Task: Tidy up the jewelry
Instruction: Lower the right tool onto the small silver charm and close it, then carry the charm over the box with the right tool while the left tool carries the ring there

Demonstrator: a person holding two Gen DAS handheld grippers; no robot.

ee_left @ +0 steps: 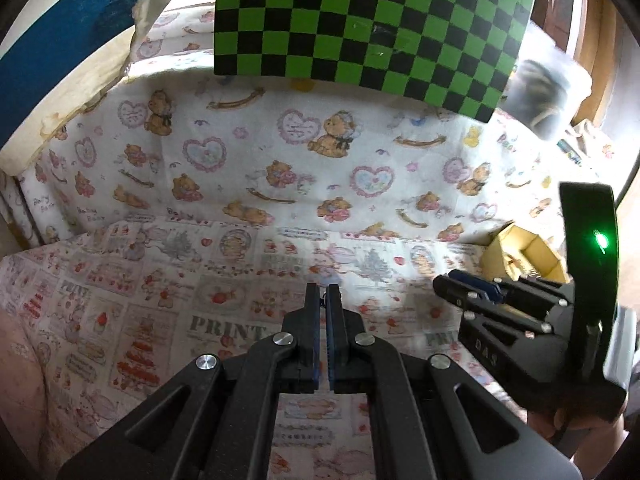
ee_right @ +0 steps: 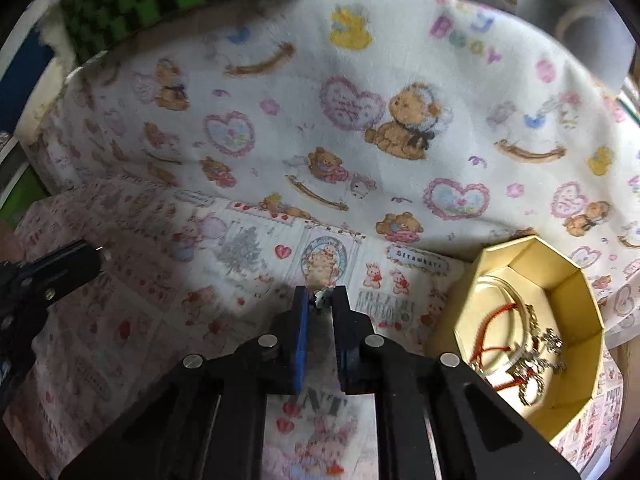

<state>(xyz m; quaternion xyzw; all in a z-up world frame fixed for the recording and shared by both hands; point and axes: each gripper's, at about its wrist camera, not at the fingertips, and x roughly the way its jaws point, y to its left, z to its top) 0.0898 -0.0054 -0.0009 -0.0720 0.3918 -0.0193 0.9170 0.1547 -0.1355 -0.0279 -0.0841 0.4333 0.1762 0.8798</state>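
While blur hides its form, a small silvery piece (ee_right: 321, 299) sits pinched in the right gripper (ee_right: 320, 300).
Left gripper (ee_left: 323, 300) jaws nearly pressed together; faceted yellow card box (ee_right: 576, 280) holds tangled chains (ee_right: 536, 356).

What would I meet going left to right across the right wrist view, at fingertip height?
Left gripper → right gripper pinching a small silvery piece → yellow box holding a red cord and silver chain.

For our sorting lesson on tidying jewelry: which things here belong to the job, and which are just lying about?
Belong to the job:
- yellow box
- jewelry inside it
- small silvery piece in the right hand-held gripper

Just lying about:
- checkered board
- teddy-bear cloth
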